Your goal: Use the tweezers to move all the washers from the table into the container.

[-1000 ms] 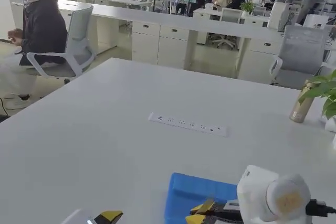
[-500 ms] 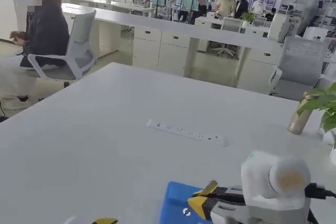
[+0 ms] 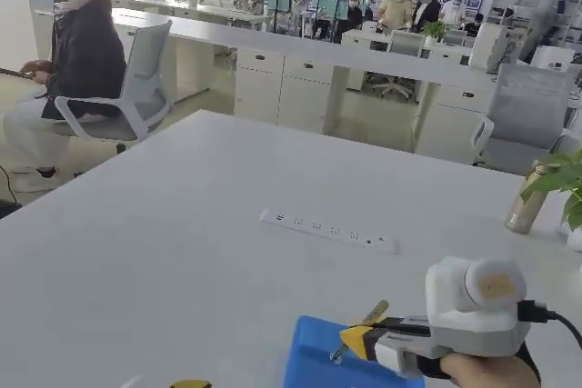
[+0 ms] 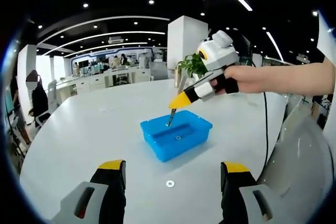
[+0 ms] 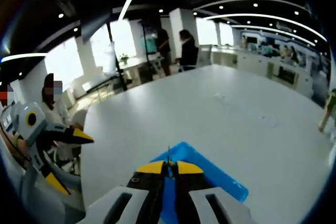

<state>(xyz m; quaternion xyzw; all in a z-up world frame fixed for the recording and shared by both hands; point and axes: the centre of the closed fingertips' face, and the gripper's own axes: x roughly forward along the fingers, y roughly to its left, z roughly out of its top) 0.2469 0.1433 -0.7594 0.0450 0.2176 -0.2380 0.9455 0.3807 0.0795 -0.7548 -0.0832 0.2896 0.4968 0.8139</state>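
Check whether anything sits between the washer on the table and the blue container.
Nothing visible. In the left gripper view the washer lies on bare table just in front of the container and its near wall. The right gripper holds the tweezers above, tip pointing down into the container, not across that path.

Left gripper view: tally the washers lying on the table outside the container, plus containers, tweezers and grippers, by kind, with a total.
Washers on the table: 1
Container: 1
Tweezers: 1
Grippers: 2, left gripper and right gripper
Total: 5
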